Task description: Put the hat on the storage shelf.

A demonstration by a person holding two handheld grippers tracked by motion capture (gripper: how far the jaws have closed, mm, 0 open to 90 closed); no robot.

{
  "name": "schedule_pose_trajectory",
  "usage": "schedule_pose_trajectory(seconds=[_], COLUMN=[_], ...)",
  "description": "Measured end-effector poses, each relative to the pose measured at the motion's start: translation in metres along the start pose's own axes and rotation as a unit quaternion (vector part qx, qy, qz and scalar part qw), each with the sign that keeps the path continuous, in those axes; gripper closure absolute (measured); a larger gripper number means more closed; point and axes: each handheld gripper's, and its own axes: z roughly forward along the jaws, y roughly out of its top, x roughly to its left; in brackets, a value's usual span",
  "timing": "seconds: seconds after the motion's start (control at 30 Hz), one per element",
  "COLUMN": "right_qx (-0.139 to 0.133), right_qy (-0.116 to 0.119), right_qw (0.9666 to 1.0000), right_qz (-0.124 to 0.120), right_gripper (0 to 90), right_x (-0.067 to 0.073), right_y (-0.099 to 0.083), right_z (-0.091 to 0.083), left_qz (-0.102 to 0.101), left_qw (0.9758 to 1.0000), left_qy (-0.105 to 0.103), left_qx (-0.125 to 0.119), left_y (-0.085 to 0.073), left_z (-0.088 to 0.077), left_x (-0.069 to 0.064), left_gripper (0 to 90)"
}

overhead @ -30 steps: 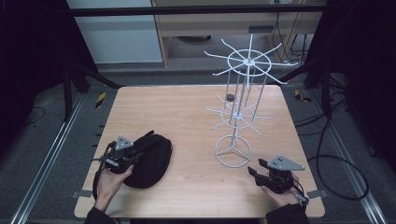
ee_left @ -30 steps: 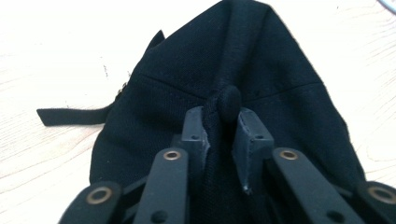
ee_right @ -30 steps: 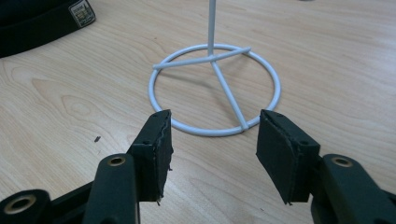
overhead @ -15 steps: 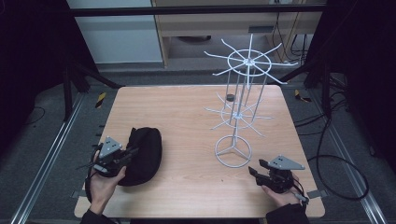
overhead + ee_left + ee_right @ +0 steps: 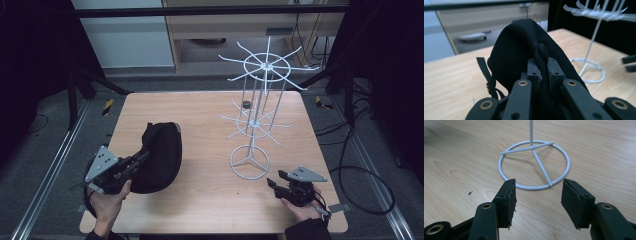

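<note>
Gripping: left gripper (image 5: 541, 72) clenched on black cap (image 5: 524, 50) (button pinched, seen up close).
Right gripper (image 5: 537, 202): jaws spread, facing white wire rack (image 5: 534, 165) base.

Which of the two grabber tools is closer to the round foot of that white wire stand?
The right gripper: it sits open just short of the stand's ring base, nothing between. The left gripper is across the table, shut on the black cap.

L gripper (image 5: 131, 167) sits at the near-left, held in the person's left hand (image 5: 107, 200), jaws pinched tight on black fabric (image 5: 524, 47). R gripper (image 5: 274, 184) is at the near-right in the right hand (image 5: 300, 207), jaws spread wide apart w/ nothing between them, tips low over the tabletop.
</note>
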Motion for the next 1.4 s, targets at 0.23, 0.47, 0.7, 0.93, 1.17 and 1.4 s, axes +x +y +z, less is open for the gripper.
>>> schedule_pose_trajectory(seconds=[0.23,0.47,0.7,0.93,1.17,1.4], right_qx=[-0.003,-0.005,-0.004,-0.003,-0.004,-0.004], right_qy=[-0.004,-0.01,-0.01,-0.011,-0.012,-0.012], right_qw=[1.0,0.9999,0.9999,0.9999,0.9999,0.9999], right_qz=[-0.002,-0.001,0.001,-0.003,-0.003,-0.004], right_gripper=[45.2,44.7,44.5,44.4,44.4,44.4], right_x=[-0.001,-0.002,-0.002,-0.002,-0.002,-0.003], right_y=[0.0,-0.001,-0.001,-0.001,-0.001,-0.001], right_z=[0.0,-0.001,-0.001,0.0,0.0,0.0], left_qz=[0.004,0.008,0.008,0.011,0.012,0.007], left_qw=[0.9991,0.9969,0.992,0.9854,0.9788,0.9725], left_qy=[-0.019,-0.038,-0.061,-0.083,-0.099,-0.112], left_qx=[-0.038,-0.068,-0.11,-0.148,-0.179,-0.204], left_y=[0.015,0.029,0.047,0.067,0.086,0.099], left_z=[-0.01,-0.014,-0.013,-0.013,-0.011,-0.009], left_x=[-0.011,-0.019,-0.029,-0.041,-0.051,-0.055], left_gripper=[82.6,82.7,82.8,82.8,82.9,83.0])
